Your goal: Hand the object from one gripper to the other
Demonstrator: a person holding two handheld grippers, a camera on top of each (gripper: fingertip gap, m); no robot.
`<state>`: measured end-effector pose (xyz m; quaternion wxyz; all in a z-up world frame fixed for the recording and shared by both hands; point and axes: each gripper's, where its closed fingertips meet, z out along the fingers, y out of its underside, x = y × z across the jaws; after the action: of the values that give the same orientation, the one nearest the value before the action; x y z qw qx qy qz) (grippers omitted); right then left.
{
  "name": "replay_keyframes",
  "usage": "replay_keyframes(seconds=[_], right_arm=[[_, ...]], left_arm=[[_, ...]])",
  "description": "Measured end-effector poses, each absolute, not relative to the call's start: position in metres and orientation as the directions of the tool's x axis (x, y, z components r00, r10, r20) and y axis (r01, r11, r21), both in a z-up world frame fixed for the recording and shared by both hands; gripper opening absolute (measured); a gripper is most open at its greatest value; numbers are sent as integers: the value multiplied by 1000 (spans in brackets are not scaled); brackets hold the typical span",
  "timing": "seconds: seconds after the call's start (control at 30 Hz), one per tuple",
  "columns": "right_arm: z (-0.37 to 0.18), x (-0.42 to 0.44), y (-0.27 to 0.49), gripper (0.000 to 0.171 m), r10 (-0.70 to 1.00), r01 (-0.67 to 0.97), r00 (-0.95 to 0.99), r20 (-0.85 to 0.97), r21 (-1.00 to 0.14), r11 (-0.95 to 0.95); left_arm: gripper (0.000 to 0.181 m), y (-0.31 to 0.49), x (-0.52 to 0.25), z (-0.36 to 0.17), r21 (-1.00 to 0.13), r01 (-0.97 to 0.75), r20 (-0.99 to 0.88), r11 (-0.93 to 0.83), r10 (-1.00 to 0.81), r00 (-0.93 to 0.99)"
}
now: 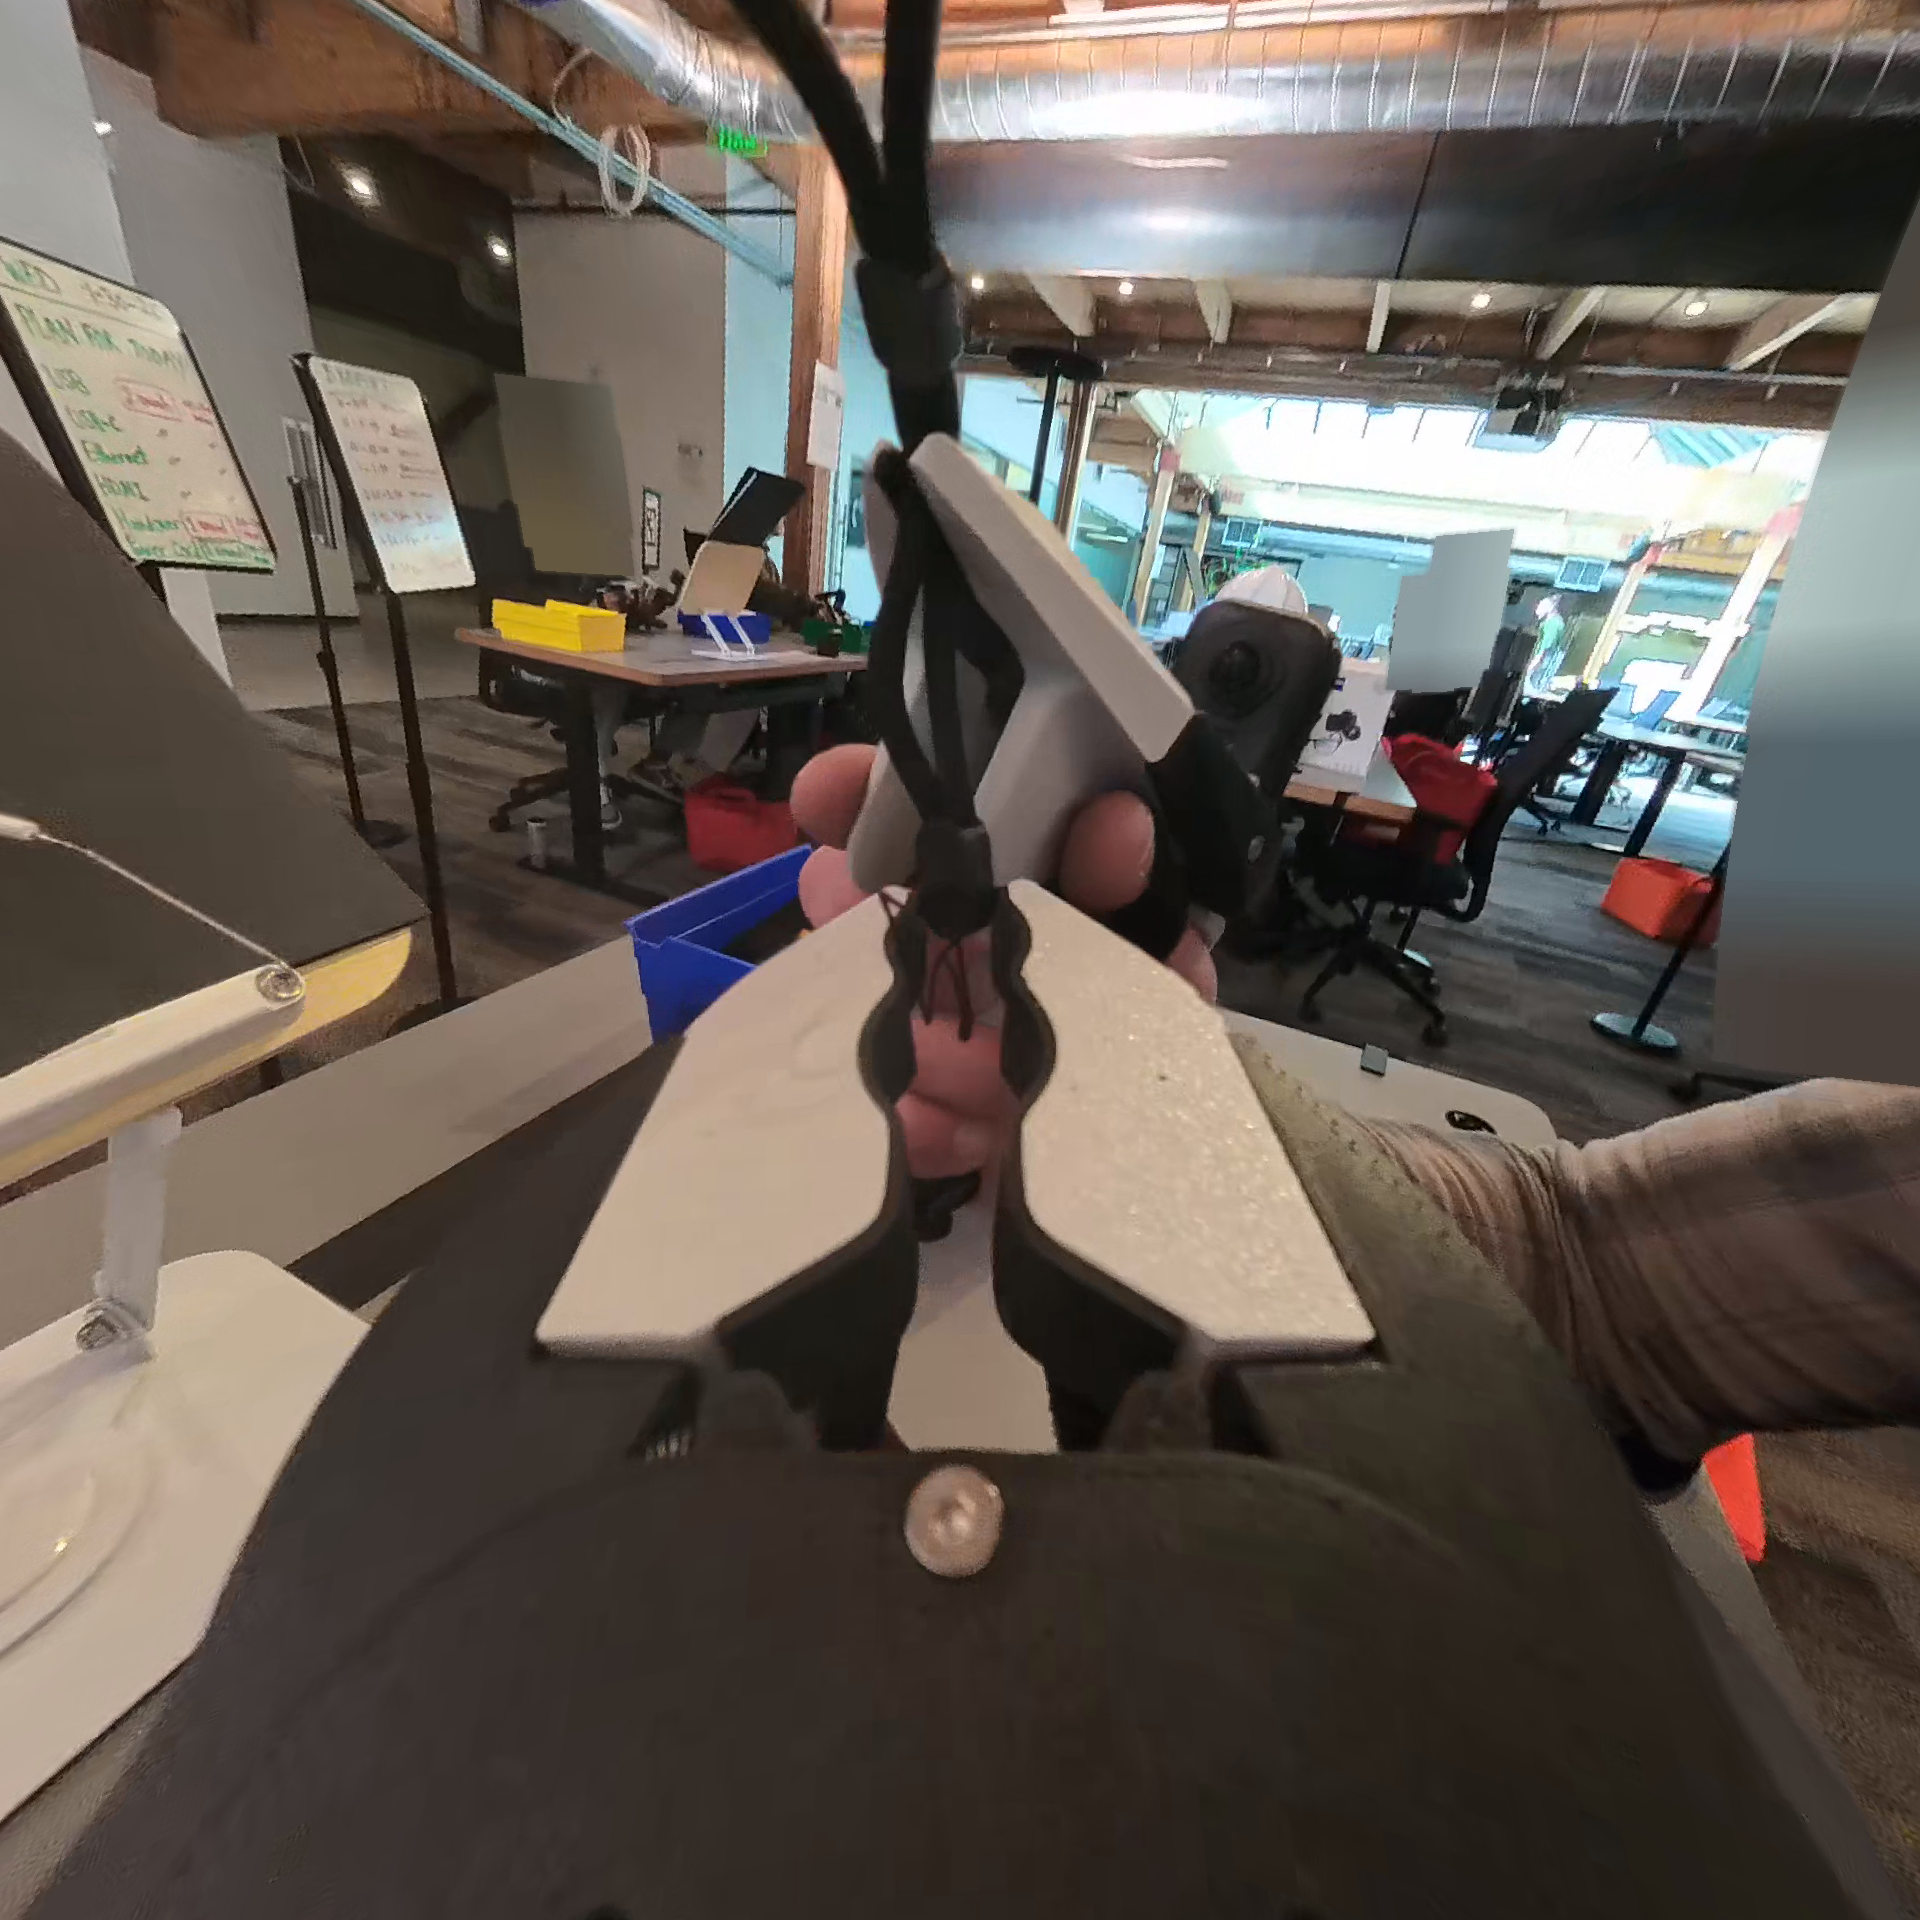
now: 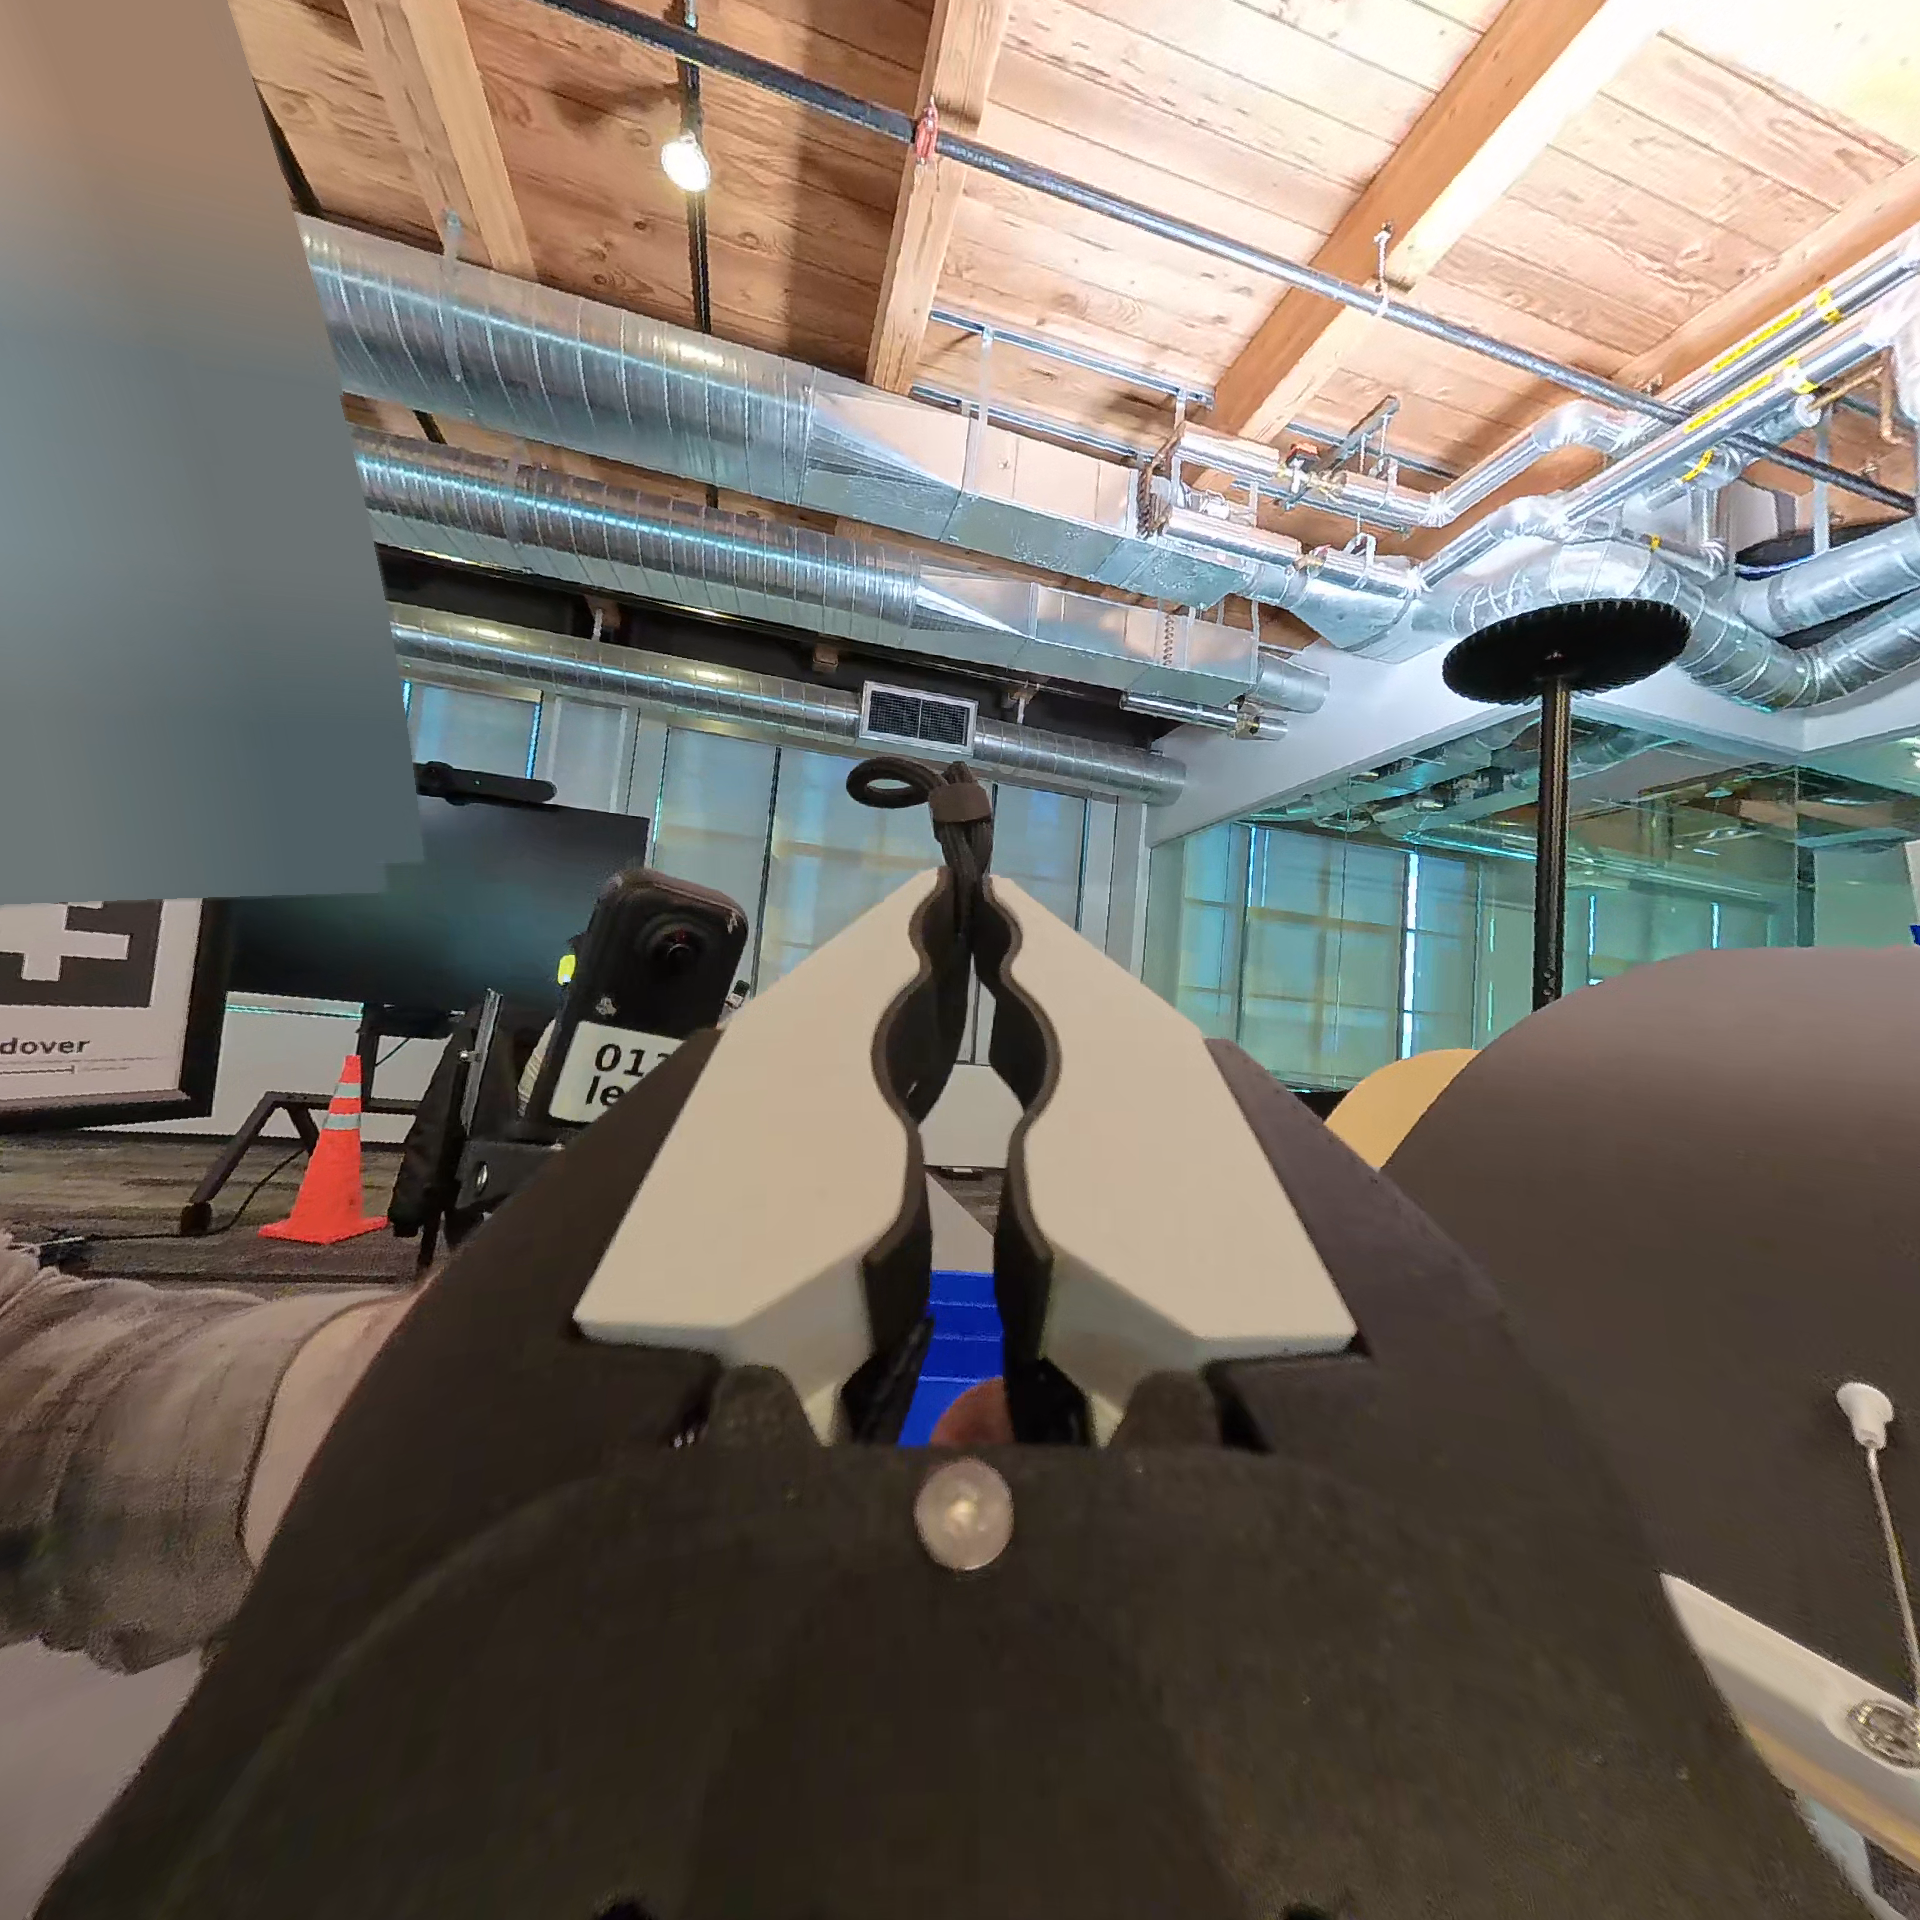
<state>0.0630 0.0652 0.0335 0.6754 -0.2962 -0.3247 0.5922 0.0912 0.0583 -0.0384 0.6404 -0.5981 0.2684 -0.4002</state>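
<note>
Open-plan workshop interior.
- Ceiling (image 2: 1091,135): timber planks and beams, silver ribbed ducts (image 2: 582,353), one lit spot lamp (image 2: 686,161) at 11 o'clock.
- Glazed partition wall (image 2: 1351,935) at 3 o'clock of the right wrist view.
- Floor (image 1: 499,748): dark carpet.
- Two whiteboards (image 1: 390,473) on stands at 9 o'clock of the left wrist view.
- Far desk (image 1: 665,665) with yellow bins (image 1: 561,623); black office chairs (image 1: 1444,831) at 3 o'clock.
- Orange traffic cone (image 2: 332,1153) on the floor at 8 o'clock.
- Black floor lamp (image 2: 1553,810), disc head.
- Dark monitor (image 2: 436,914) on a stand.
</note>
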Motion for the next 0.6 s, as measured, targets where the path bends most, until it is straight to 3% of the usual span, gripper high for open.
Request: replay_keyframes(seconds=[0.33,0.6], right_arm=[[31,63,65,0,992,-600,82,100,-789,129],[24,58,64,2,992,-571,41,116,-812,119]], left_arm=[[11,62,59,-16,-972,215,63,95,-778,625],[10,64,45,-12,-982,18,-123,189,-705,699]])
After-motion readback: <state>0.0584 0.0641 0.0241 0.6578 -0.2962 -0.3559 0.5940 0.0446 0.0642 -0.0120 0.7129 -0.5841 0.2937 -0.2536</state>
